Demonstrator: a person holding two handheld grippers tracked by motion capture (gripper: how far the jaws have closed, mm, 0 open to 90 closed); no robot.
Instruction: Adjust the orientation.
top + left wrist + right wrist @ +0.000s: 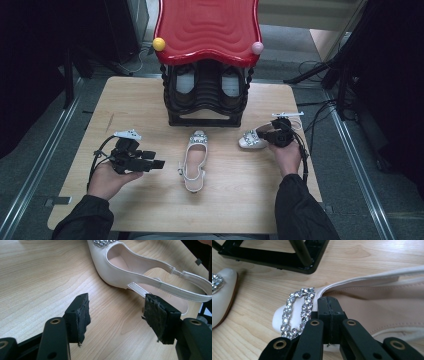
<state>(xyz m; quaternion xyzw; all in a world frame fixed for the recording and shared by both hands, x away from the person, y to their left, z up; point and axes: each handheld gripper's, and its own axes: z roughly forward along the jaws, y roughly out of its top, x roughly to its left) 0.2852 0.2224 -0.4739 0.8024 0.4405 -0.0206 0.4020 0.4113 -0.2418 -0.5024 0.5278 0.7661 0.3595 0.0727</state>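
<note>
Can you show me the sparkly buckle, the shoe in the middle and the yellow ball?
sparkly buckle [298, 312], right gripper view, its rhinestone frame.
middle shoe [194, 161], high view, its insole.
yellow ball [159, 44], high view, its centre.

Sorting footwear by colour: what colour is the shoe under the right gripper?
White, with a rhinestone buckle; shoe clearest in right gripper view.

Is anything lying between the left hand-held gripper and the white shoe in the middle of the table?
Nothing visible does. The left hand-held gripper stands open, with bare tabletop between its jaws and the white shoe just ahead.

Right gripper [266, 136] grips white shoe [251, 140] beside rack [206, 100].
</note>
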